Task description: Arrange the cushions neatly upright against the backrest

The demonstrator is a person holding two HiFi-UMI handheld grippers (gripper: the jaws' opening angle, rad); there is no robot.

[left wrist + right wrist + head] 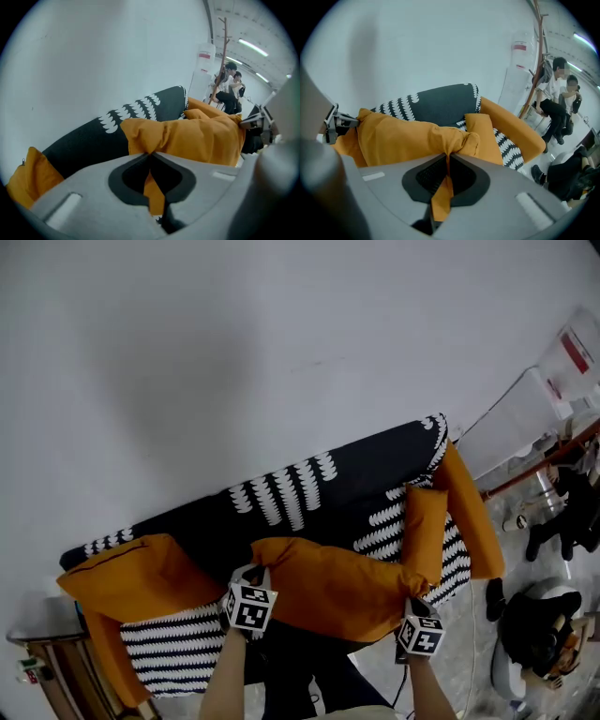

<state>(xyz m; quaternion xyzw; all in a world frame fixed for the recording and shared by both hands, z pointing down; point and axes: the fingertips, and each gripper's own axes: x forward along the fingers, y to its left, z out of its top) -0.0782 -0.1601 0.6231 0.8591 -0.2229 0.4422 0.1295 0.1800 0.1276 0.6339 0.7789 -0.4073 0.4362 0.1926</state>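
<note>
An orange cushion (pixel 337 587) hangs stretched between my two grippers above the seat of a black sofa with white leaf print (pixel 309 488). My left gripper (pixel 251 579) is shut on the cushion's left corner, with a fold of orange fabric (pixel 152 183) pinched between the jaws. My right gripper (pixel 412 610) is shut on the right corner, its cloth (pixel 443 187) caught the same way. A second orange cushion (pixel 424 531) stands upright at the sofa's right end. A third (pixel 131 577) lies at the left end.
Orange armrests (pixel 473 517) close both sofa ends. A white wall rises behind the backrest. A small table (pixel 37 634) stands at the left. People sit on chairs at the right (pixel 555 101), beside a coat stand and a white board.
</note>
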